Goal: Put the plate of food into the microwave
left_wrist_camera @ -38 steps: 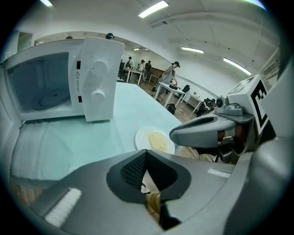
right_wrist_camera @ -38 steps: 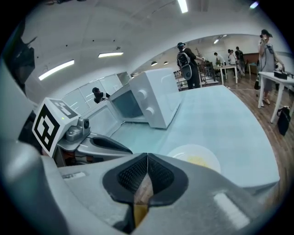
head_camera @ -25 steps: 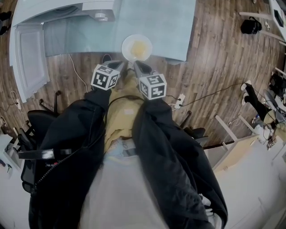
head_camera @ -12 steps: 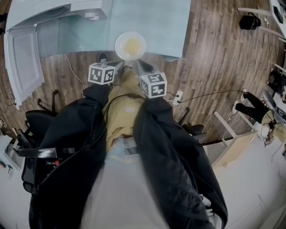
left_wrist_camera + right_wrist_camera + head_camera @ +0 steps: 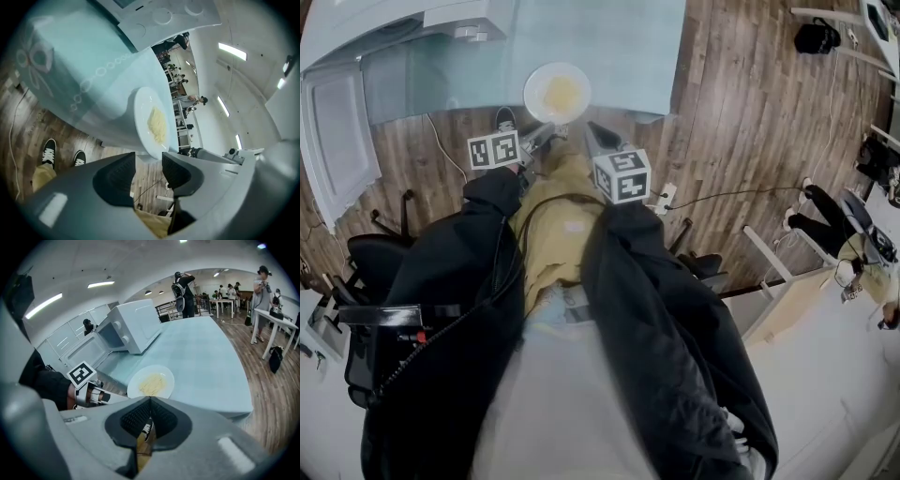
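A white plate (image 5: 557,92) with a yellow heap of food sits at the near edge of the light-blue table (image 5: 619,47). The white microwave (image 5: 469,19) stands at the table's far left with its door (image 5: 337,131) swung open. My left gripper (image 5: 539,137) is just short of the plate's near left rim. Its jaws have just been opening and stand apart with nothing between them; the plate (image 5: 154,124) lies just past the tips of the left gripper (image 5: 148,161). My right gripper (image 5: 150,404) is shut and empty, short of the plate (image 5: 151,382).
The table's front edge overhangs wood floor where the person's shoes (image 5: 47,152) stand. Black office chairs (image 5: 375,253) are at the left. A power strip (image 5: 661,202) with cables lies on the floor at the right. Several people (image 5: 185,287) stand far behind the table.
The left gripper has rolled, so its marker cube shows a different face, and it has sunk a little. The right gripper now sits further to the right of the plate.
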A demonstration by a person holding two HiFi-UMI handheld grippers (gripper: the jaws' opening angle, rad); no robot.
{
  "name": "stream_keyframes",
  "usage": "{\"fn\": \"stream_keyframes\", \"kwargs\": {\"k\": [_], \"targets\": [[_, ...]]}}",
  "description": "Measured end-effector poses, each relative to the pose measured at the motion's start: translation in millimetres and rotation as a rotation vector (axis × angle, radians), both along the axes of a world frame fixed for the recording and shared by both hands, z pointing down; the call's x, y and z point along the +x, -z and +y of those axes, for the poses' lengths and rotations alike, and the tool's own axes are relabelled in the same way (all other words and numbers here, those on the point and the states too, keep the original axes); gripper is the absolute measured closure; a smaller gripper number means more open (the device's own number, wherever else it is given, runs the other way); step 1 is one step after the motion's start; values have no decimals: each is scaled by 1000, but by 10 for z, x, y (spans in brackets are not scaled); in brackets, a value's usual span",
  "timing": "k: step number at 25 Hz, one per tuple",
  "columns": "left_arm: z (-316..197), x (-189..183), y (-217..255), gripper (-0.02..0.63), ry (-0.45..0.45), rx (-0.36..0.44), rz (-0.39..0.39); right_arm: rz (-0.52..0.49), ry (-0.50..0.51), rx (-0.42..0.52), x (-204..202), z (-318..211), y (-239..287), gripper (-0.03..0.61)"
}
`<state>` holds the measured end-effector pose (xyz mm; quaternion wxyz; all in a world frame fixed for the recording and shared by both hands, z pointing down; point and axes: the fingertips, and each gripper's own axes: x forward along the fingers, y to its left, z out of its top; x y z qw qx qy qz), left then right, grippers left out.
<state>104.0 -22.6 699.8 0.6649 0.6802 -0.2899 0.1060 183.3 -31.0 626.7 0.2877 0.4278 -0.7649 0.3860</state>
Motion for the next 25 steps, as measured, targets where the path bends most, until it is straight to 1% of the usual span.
{"fn": "stream_keyframes", "kwargs": {"k": [5, 6, 7, 10, 12, 14, 18, 25], "targets": [[-180, 85, 7, 447, 147, -31, 119, 3, -1, -8, 123, 32, 8, 578], [-200, 93, 7, 482, 165, -37, 137, 5, -1, -11, 141, 39, 5, 578], [-212, 99, 8, 556, 178, -44, 157, 6, -1, -13, 156, 42, -1, 578], [-237, 92, 37, 582, 221, -64, 230, 6, 2, -17, 170, 29, -18, 578], [-260, 66, 84, 594, 245, -57, 265, 5, 7, -18, 152, 13, -24, 578], [-261, 39, 126, 598, 249, -52, 282, 5, 17, -16, 115, -5, -23, 578], [-215, -77, 176, 598, 246, -65, 299, 6, 51, -12, -30, -44, 0, 578], [-223, -543, 300, 598, 318, -41, 348, 6, 126, -13, -419, -110, -6, 578]]}}
